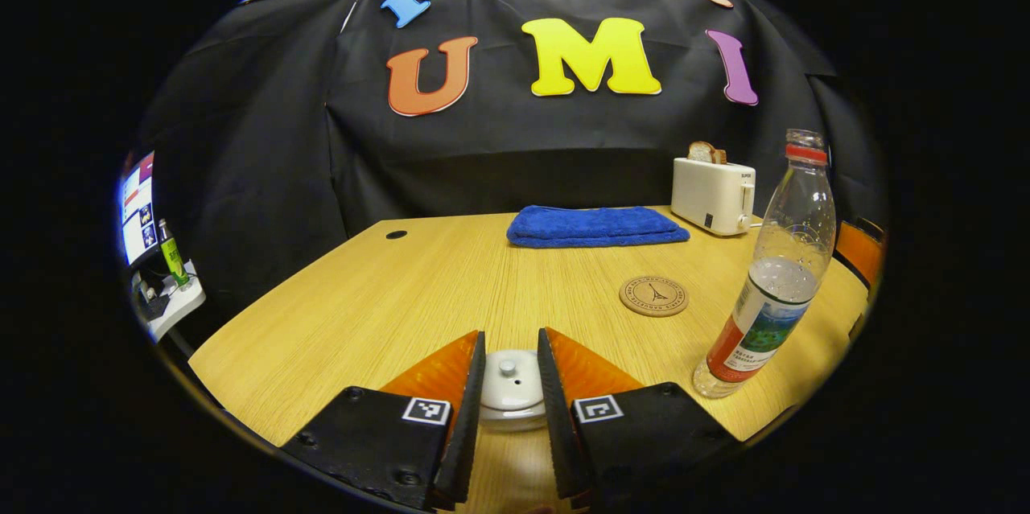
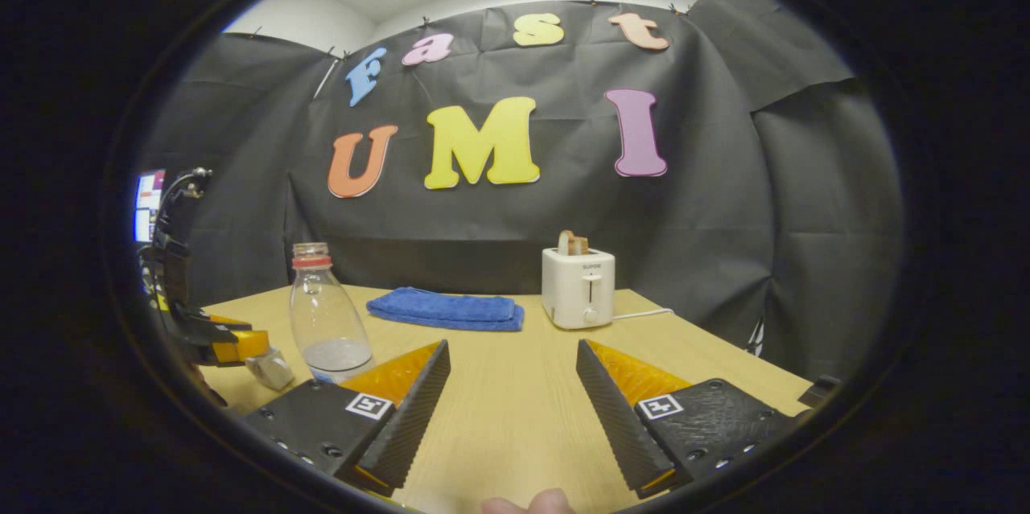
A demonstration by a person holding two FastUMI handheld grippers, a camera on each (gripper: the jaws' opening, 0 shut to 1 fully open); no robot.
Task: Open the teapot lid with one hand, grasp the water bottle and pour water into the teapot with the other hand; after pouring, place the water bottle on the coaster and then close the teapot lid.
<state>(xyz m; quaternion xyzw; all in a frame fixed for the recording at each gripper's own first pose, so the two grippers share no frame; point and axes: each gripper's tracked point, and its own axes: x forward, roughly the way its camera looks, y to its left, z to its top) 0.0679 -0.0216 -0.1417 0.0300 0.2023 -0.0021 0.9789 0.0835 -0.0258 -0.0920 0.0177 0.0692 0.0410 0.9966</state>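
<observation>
In the left gripper view, the white teapot [image 1: 512, 393] sits low between my left gripper's [image 1: 511, 332] fingers. Its lid knob [image 1: 507, 367] shows in the narrow gap, untouched by either finger. The clear water bottle [image 1: 784, 273], red-ringed at the neck and partly filled, stands upright to the right. The round coaster [image 1: 653, 295] lies bare behind it. My right gripper [image 2: 512, 369] is open wide above the table with nothing in it. The bottle [image 2: 326, 329] stands just left of it, beyond which the left gripper [image 2: 229, 347] points at the teapot [image 2: 271, 370].
A folded blue towel [image 1: 595, 226] lies at the back of the wooden table [image 1: 386, 297]. A white toaster [image 1: 714, 194] holding bread stands at the back right. A monitor [image 1: 137, 204] and a green bottle [image 1: 171, 255] are off the table's left side.
</observation>
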